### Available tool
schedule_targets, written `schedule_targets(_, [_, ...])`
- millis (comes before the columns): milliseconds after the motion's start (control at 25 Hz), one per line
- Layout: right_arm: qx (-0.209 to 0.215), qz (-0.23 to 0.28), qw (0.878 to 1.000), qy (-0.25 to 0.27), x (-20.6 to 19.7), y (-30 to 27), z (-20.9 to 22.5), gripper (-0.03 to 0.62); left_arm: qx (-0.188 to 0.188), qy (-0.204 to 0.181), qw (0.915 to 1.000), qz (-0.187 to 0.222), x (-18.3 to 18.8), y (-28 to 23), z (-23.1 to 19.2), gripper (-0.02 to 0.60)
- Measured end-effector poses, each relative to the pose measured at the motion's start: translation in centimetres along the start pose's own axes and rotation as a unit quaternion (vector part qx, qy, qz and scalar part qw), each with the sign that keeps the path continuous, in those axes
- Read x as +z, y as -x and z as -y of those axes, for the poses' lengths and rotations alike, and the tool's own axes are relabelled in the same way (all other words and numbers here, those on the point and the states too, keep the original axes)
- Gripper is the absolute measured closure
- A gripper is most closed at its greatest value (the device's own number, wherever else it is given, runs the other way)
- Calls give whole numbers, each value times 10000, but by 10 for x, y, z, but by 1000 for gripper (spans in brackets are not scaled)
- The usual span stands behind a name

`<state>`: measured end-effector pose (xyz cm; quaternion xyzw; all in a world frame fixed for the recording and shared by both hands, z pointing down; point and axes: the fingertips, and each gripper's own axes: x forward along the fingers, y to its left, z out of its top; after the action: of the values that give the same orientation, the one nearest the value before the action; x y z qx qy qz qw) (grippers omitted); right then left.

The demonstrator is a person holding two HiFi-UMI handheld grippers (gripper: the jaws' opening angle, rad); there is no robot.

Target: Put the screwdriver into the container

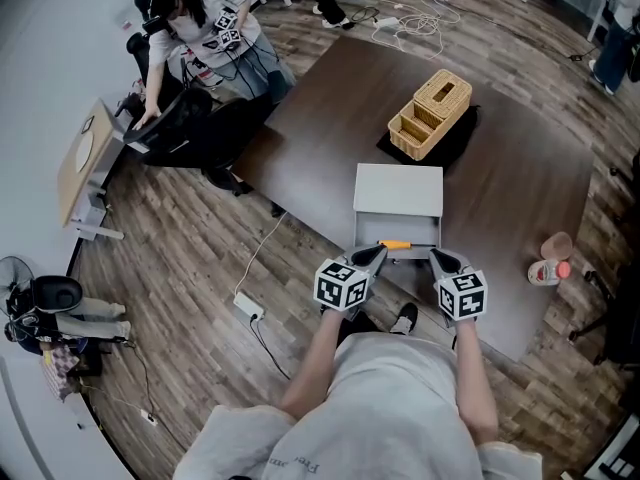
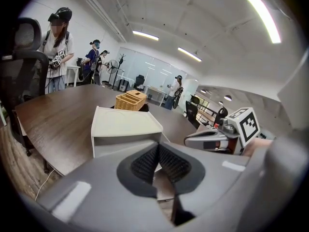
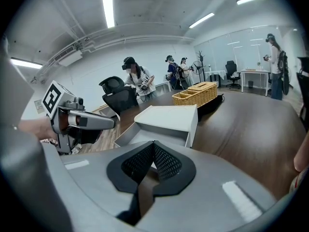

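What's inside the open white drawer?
A screwdriver with an orange handle lies near the front of the drawer. The box hides the back part, and the left gripper and right gripper cover the front corners.

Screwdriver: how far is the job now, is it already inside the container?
Done, it seems: the orange-handled screwdriver lies in the open drawer of the white container. In hand: nothing. The left tongs and the right tongs are both shut and empty, close to the drawer's front. Left: perhaps only pushing the drawer closed.
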<state>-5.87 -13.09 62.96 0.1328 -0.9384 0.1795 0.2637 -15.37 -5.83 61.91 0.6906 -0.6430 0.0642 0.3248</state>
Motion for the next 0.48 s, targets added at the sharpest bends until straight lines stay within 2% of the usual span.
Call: schedule_targets(480, [-30,31,10000,-50,1,-1,6,592,26,-110,9998,-180,-8,-6,-1,528])
